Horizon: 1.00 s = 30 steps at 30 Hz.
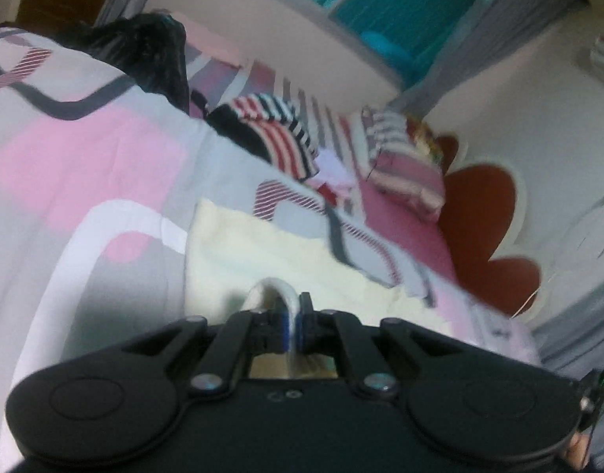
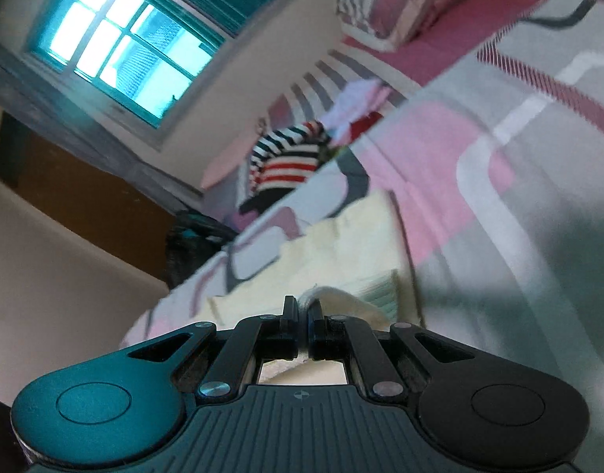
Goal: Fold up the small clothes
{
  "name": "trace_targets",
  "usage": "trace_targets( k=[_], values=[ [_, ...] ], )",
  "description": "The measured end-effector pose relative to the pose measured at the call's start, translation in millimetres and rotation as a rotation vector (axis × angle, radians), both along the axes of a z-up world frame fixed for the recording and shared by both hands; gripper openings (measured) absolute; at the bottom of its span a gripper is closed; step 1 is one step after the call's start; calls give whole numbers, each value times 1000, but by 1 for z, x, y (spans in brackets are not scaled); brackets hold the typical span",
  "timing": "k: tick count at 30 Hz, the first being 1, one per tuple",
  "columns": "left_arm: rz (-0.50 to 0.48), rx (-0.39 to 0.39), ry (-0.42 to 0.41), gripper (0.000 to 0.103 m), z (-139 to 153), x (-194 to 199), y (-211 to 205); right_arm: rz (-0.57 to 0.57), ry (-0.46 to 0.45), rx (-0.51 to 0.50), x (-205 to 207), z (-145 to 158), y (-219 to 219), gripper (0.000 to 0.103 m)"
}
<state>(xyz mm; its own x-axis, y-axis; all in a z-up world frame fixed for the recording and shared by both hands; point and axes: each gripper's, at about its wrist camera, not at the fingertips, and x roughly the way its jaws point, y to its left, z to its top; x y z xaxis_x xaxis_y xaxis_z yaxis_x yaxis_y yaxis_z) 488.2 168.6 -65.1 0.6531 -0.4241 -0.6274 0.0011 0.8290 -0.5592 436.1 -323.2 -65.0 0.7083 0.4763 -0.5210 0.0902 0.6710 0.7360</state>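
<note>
A small cream garment (image 1: 262, 248) lies on the patterned bedspread (image 1: 85, 149). My left gripper (image 1: 292, 315) is shut on a bunched edge of the cream garment, pinched between its jaws. In the right wrist view the same cream garment (image 2: 341, 252) spreads ahead, and my right gripper (image 2: 303, 315) is shut on another edge of it. Both views are tilted and blurred.
A red, white and navy striped garment (image 1: 280, 134) lies farther up the bed, also in the right wrist view (image 2: 286, 161). A black bag (image 1: 152, 51) sits at the left. Pink striped pillows (image 1: 404, 165) and a red-brown headboard (image 1: 483, 220) are beyond. A window (image 2: 124, 47) is on the wall.
</note>
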Motion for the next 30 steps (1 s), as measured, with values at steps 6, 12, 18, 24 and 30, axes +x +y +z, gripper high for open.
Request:
trace_targets(
  k=[6,12,18,24,30],
  values=[
    [-64,53,6,3,-20,35,-7,-26,35,22,39,-28,-5,3],
    [-91,18,-16,8,-32,50,-5,-56,57,93,58,-42,-12,4],
    [-64,-13,-17,25,-41,65,0,-102,6,-18,59,-33,-12,74],
    [-31,53,-97,53,-23,63,5,-43,-113,-163,51,-11,-5,59],
    [-152,199,-123,53,-15,62,-13,74,-117,-306,54,-18,19,38]
  ],
)
